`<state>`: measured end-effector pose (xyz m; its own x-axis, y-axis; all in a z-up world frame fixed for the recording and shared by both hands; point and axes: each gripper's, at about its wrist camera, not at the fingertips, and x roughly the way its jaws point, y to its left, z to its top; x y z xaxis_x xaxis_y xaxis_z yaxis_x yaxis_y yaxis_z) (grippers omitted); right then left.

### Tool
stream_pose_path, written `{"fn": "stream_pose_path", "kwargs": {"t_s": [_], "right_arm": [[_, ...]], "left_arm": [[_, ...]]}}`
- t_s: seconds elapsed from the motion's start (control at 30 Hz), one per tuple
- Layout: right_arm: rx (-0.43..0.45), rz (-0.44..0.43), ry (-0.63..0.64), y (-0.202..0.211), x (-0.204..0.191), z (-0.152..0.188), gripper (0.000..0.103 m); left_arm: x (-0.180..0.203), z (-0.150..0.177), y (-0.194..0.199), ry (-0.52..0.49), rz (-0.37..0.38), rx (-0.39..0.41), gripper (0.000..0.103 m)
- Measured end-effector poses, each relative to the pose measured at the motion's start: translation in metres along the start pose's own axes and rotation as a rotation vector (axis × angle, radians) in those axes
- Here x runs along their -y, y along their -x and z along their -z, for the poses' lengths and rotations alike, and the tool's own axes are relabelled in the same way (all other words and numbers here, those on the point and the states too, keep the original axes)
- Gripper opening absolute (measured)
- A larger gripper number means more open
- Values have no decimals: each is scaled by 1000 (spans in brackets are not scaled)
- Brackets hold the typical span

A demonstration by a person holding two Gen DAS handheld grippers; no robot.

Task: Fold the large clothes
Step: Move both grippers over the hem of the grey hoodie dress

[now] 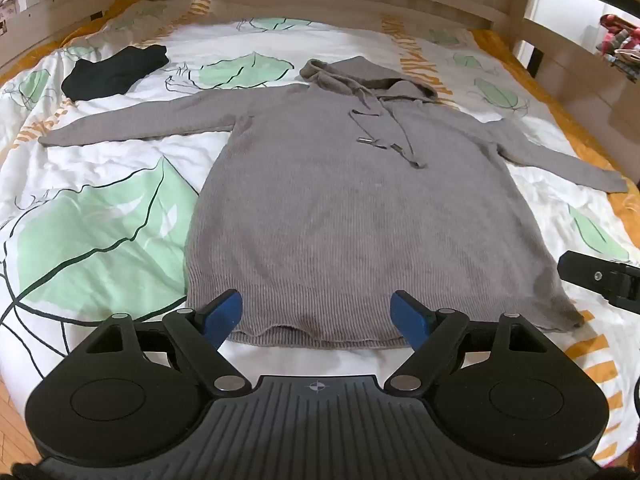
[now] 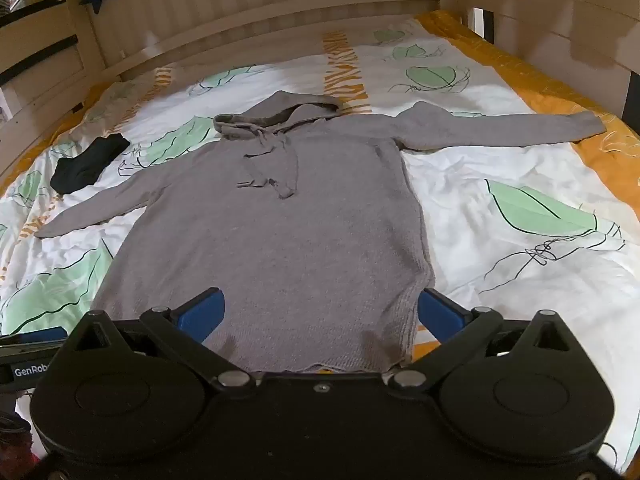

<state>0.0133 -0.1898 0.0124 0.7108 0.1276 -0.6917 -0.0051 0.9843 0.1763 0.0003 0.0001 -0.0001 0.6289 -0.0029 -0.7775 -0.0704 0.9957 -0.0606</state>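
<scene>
Grey hooded sweater (image 1: pixel 344 208) spread flat on bedspread (image 1: pixel 100 232), hem just ahead of both tongs. Left gripper (image 1: pixel 316 316) and right gripper (image 2: pixel 320 314) released, empty, probably hovering. Folding unstarted; next, pinch hem corners.

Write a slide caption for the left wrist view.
Open left tongs above the hem of a grey hooded sweater spread flat on a leaf-print bed cover.

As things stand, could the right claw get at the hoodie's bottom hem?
Probably yes. The right claw is open and angled down over the grey hoodie, its hem lying flat on the bedspread just below, with nothing over it. The left claw sits off to the side.
</scene>
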Motion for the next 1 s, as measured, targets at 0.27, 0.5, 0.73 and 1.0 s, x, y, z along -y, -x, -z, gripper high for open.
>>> {"fn": "stream_pose_path", "kwargs": {"t_s": [0.27, 0.5, 0.73, 1.0], "right_arm": [[-7, -5, -2, -2, 0, -1, 102], [-19, -11, -4, -6, 1, -1, 102], [-60, -68, -41, -19, 8, -3, 102], [-120, -162, -63, -63, 9, -19, 102]], "left_arm": [[0, 0, 0, 1, 0, -2, 81], [0, 1, 0, 2, 5, -10, 81], [-8, 0, -20, 27, 43, -28, 81], [-53, -30, -58, 171, 231, -50, 81]]}}
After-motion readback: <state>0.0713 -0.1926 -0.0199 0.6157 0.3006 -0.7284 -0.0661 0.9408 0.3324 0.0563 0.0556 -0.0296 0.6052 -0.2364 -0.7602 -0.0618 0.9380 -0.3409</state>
